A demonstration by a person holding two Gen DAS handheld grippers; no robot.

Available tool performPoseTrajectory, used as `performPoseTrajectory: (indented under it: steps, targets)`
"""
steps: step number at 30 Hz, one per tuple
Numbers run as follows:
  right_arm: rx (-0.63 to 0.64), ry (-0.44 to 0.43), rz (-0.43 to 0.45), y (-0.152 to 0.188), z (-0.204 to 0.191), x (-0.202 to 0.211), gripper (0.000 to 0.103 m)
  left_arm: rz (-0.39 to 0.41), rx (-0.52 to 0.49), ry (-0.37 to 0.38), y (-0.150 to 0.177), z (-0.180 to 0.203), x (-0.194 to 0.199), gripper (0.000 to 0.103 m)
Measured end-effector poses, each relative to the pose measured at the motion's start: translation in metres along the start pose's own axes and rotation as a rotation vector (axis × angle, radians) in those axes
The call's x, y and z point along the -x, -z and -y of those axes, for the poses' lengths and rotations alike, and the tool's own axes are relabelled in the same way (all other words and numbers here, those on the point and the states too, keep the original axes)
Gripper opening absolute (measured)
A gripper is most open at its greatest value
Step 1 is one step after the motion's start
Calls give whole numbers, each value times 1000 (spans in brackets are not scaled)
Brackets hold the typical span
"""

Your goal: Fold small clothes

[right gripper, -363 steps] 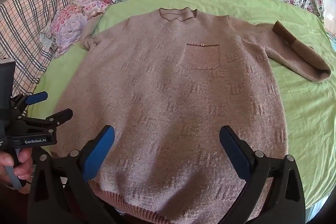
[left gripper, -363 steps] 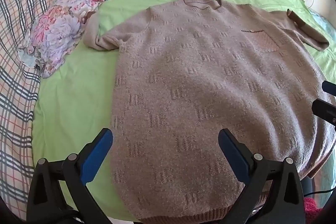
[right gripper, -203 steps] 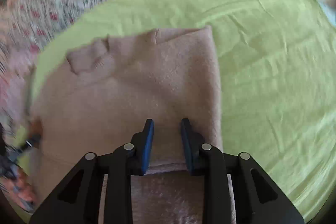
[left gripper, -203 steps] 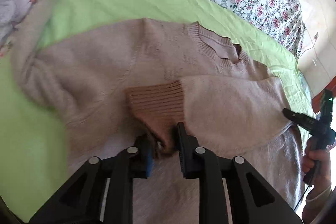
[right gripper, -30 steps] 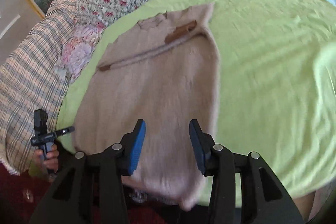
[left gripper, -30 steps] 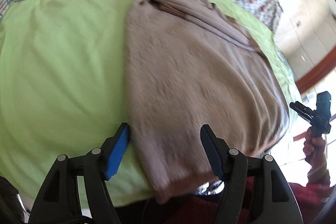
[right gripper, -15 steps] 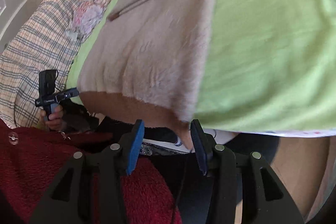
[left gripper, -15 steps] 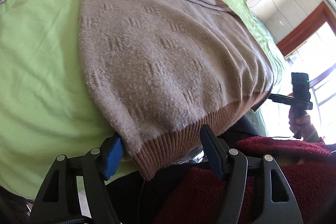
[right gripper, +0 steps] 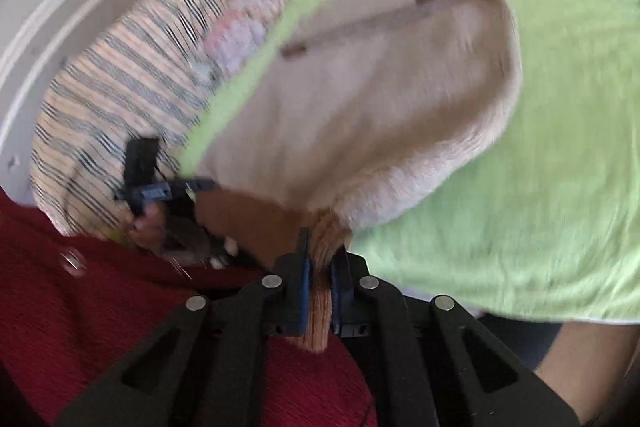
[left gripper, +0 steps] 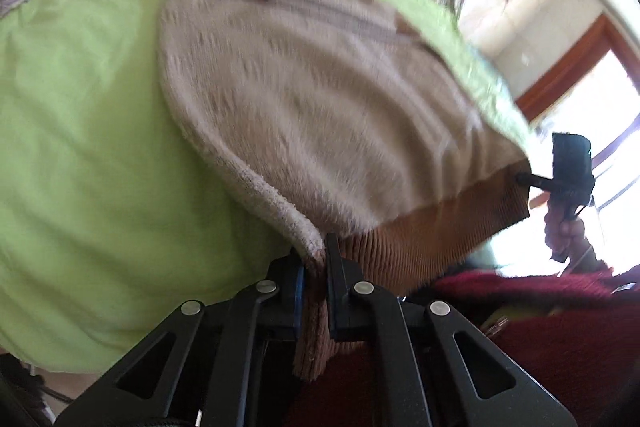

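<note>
Daylight was bright, and the wood-framed window (left gripper: 592, 99) at three o'clock was blown out to white glare. Motion blur smeared the fuzzy beige knitted sweater (left gripper: 320, 99) and the striped plaid blanket (right gripper: 132, 75). Fisheye bending curved both frames, with black corners.

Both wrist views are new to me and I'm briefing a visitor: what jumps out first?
A beige sweater, sleeves folded in, lies on a bright green sheet. The left gripper and right gripper each pinch a corner of its brown ribbed hem at the bed's near edge.

No legible text, label, brand, number or sign appears in either wrist view; motion blur smears every surface, so nothing printed can be made out.
</note>
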State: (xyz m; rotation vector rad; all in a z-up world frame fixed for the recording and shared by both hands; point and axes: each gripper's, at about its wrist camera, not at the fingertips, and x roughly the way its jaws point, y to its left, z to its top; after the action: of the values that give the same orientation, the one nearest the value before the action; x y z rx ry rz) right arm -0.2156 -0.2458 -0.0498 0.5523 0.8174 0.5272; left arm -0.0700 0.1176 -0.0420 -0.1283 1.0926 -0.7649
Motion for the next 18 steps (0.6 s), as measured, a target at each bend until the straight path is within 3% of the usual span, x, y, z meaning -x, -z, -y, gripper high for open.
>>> performPoseTrajectory:
  steps: [4,9,15,18]
  targets:
    - [3,-35,131,-29,-9,19,9,147,24,46,-21,2,35,6]
    - [0,-32,251,-63,-7,27,9,268,43,45,-60,0,60,6]
    - [-11,12,404,-117,14,31,9,372,74,21,-123,-16,61,6]
    - [-20,61,437,-144,25,26,9,423,90,9,-159,-19,53,6]
